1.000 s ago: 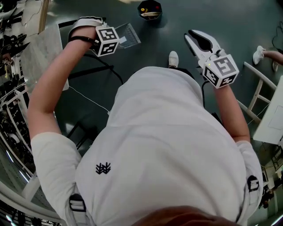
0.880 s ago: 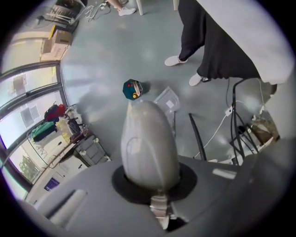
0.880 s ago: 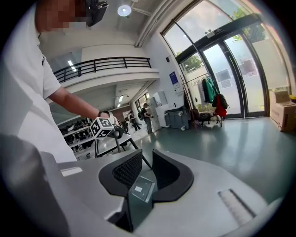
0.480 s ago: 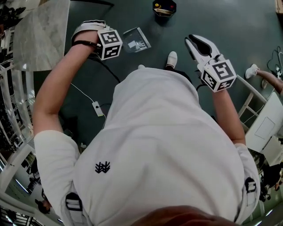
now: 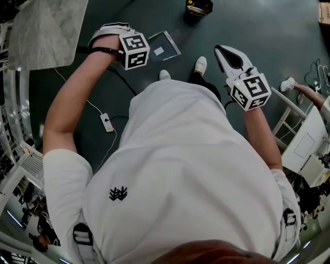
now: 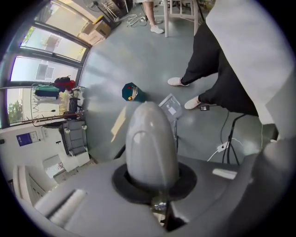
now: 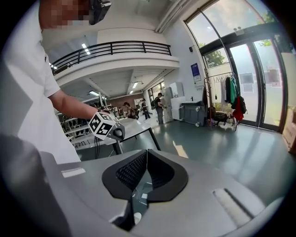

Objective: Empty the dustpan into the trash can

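Note:
My left gripper (image 5: 140, 45) is shut on the grey handle (image 6: 151, 141) of the dustpan (image 5: 164, 45), which I hold out over the dark floor. In the left gripper view the clear pan (image 6: 171, 106) shows beyond the rounded handle end. The trash can (image 5: 198, 6) is a dark tub with yellow and red bits inside, at the top edge of the head view. In the left gripper view the trash can (image 6: 132, 91) stands on the floor just past the pan. My right gripper (image 5: 227, 55) is shut and holds nothing; its pads meet (image 7: 147, 159).
A marble-topped table (image 5: 49, 28) stands at the upper left. A power strip (image 5: 105, 122) with cables lies on the floor. A white chair frame (image 5: 289, 111) and another person's foot (image 5: 287, 82) are at the right. My shoes (image 5: 200, 66) point toward the trash can.
The floor has slid under me: the table and the power strip drifted right, and the trash can moved right toward the top edge. The left gripper still holds the dustpan.

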A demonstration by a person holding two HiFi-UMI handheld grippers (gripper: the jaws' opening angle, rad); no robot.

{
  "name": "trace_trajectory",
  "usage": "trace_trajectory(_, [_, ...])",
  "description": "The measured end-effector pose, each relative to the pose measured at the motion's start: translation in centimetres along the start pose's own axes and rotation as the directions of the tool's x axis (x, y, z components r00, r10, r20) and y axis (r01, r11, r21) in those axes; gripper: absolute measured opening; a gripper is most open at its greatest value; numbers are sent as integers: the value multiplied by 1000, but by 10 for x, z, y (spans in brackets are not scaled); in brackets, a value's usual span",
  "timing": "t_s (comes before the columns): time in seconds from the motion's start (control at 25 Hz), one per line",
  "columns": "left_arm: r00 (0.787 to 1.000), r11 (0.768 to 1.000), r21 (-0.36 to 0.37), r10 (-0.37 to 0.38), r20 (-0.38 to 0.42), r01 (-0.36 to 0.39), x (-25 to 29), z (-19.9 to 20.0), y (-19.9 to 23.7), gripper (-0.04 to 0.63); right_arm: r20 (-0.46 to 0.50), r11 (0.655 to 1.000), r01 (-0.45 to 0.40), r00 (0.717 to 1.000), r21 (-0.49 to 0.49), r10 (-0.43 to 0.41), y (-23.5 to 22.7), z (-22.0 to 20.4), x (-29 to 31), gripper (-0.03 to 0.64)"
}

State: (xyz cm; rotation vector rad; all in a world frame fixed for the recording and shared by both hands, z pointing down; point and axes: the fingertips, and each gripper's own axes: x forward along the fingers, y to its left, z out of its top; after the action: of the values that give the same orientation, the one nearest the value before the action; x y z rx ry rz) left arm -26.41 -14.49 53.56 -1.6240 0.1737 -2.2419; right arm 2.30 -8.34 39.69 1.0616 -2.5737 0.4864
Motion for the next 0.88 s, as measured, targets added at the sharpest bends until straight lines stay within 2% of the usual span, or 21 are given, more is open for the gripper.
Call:
trace_trajectory(0.4, [991, 988, -155, -2, 134, 22, -14, -17, -40, 57, -17, 1000, 27, 999, -14, -27, 56, -13, 7, 2])
trace_trajectory(0.88, [976, 950, -299, -25, 215, 90, -9, -41, -66, 57, -47, 999, 25, 999, -46, -27, 74, -13, 21, 2])
